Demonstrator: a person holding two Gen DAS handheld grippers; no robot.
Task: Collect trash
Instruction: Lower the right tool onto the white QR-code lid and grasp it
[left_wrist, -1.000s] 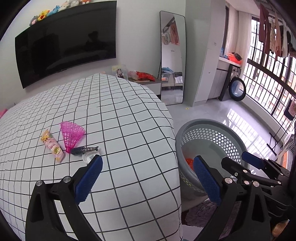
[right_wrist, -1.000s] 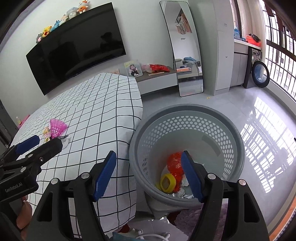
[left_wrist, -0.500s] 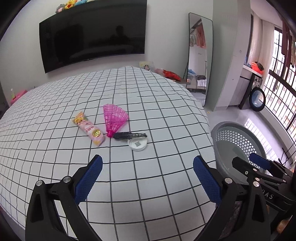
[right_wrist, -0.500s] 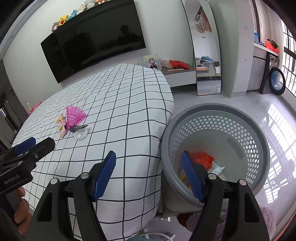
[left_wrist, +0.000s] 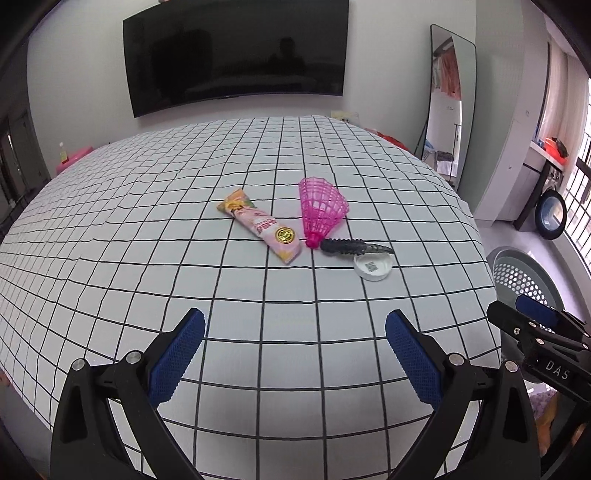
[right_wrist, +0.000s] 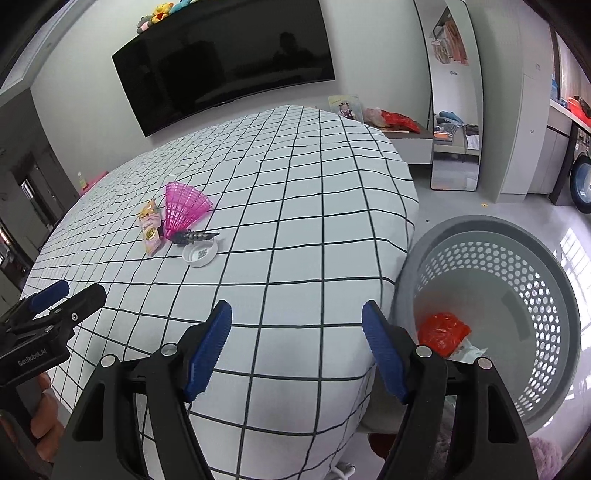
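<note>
The bed cover (left_wrist: 258, 302) is white with a grid of thin black lines. On it lie a pink snack wrapper (left_wrist: 258, 225) with yellow print at its far end and a gold round mark, a bright pink plastic fan (left_wrist: 322, 206), a dark grey small object (left_wrist: 351, 246) and a white lid (left_wrist: 372, 266). The basket (right_wrist: 535, 295) at right is grey with round holes; inside is an orange-red bag (right_wrist: 443, 332). The gripper pads (left_wrist: 173, 362) are blue, their arms black. The television (left_wrist: 236, 51) is black.

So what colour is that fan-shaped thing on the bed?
Bright pink. The fan shows best in the left wrist view, lying on the checked bed.
</note>
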